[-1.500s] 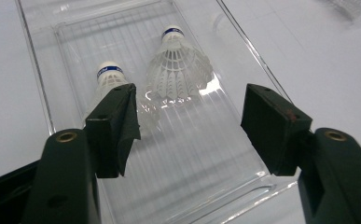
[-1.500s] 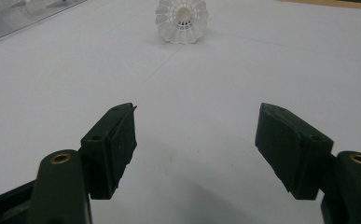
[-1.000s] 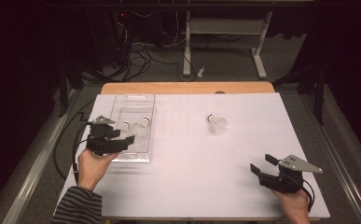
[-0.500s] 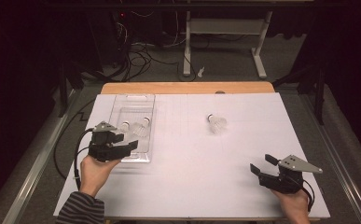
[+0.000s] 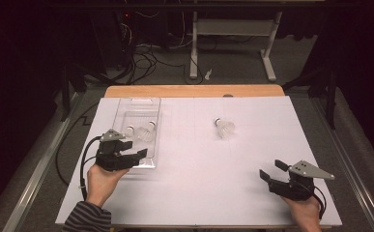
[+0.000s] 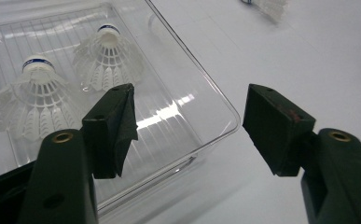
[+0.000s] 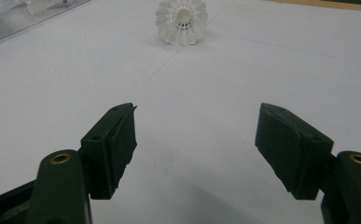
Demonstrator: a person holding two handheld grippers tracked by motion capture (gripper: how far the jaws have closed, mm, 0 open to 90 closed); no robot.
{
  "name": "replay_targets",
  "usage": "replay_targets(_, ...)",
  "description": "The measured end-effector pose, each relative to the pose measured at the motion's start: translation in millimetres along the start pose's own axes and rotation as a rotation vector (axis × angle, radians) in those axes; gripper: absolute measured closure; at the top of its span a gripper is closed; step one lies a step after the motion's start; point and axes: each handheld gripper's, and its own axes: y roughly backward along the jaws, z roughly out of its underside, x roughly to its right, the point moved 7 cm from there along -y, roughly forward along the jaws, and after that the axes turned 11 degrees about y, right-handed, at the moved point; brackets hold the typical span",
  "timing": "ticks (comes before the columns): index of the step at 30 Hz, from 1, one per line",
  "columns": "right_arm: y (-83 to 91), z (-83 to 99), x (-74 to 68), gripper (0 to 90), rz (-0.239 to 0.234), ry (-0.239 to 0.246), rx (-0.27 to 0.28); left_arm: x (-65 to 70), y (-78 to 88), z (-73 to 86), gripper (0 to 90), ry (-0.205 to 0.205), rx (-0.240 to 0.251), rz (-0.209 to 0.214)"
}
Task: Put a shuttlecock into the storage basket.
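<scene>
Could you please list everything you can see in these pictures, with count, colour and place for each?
shuttlecocks in tray: two, white, standing cork-up side by side inside the tray.
loose shuttlecock: one, white, lying on the sheet right of centre.
tray: one, clear plastic, left part of the sheet.
sheet: one, white, covering the table.
table: one, wooden edge at the far side.
cables: several, dark, on the floor beyond the table.
left gripper: one, black, open, at the tray's near end.
right gripper: one, black, open, near right corner.
</scene>
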Motion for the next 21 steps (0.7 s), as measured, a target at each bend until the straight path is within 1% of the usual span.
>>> replay_targets(8, -0.1, 0.0, -0.1, 29.7, 0.0, 0.002, 0.0, 2.1, 0.8, 5.9, 35.4, -0.011, 0.002, 0.012)
replay_targets(17, -0.5, 0.0, 1.0, 29.7, 0.002, -0.005, 0.001, 3.4, 2.1, 10.8, 35.4, -0.01, 0.003, 0.025)
replay_targets(21, -0.5, 0.3, 1.1, 29.7, 0.002, -0.007, -0.001, 2.5, 3.7, 12.0, 35.8, -0.014, 0.01, 0.023)
